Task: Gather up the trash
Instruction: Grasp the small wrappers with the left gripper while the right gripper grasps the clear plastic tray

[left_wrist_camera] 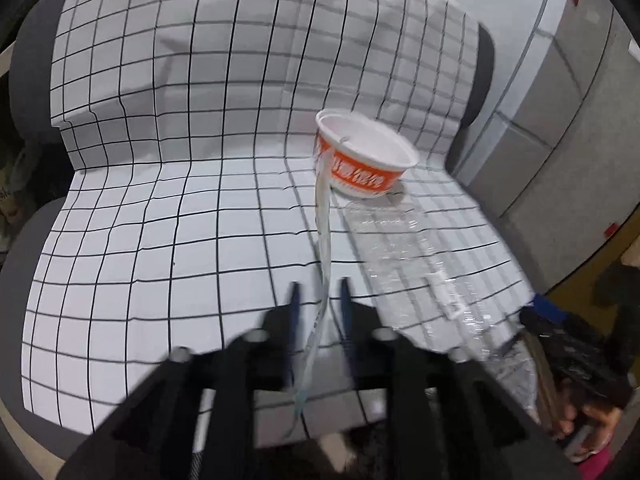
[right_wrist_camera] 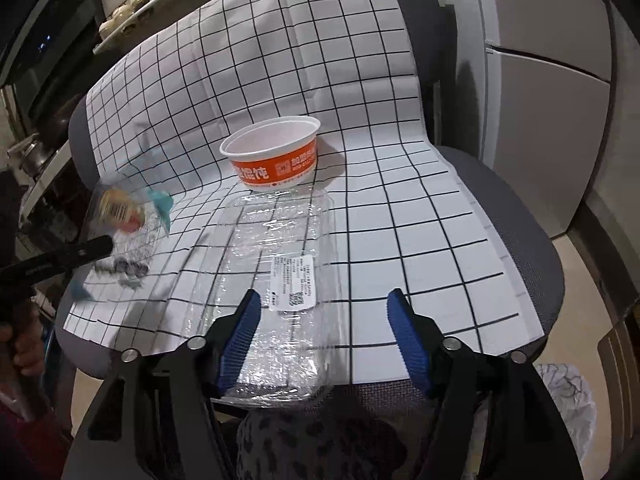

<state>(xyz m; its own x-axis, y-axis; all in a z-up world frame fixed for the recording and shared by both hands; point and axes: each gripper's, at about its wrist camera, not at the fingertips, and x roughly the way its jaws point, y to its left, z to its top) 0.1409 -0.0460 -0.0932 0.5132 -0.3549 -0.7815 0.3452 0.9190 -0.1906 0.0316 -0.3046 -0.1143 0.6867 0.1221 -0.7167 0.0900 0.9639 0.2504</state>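
My left claw (left_wrist_camera: pixel 320 312) is slightly parted around a thin wrapper (left_wrist_camera: pixel 325 240), not pinching it. My right claw (right_wrist_camera: pixel 324 320) gapes wide, empty, above the clear box (right_wrist_camera: pixel 280 240); bowl (right_wrist_camera: pixel 276 156) behind.

The bowl (right_wrist_camera: pixel 276 156) stands on the cloth (right_wrist_camera: pixel 400 208), directly behind the flat plastic box (right_wrist_camera: pixel 276 280).

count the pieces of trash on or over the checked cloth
3: orange paper bowl at the back, clear plastic clamshell lying before it, thin plastic wrapper between the left tool fingers. None seems hidden.
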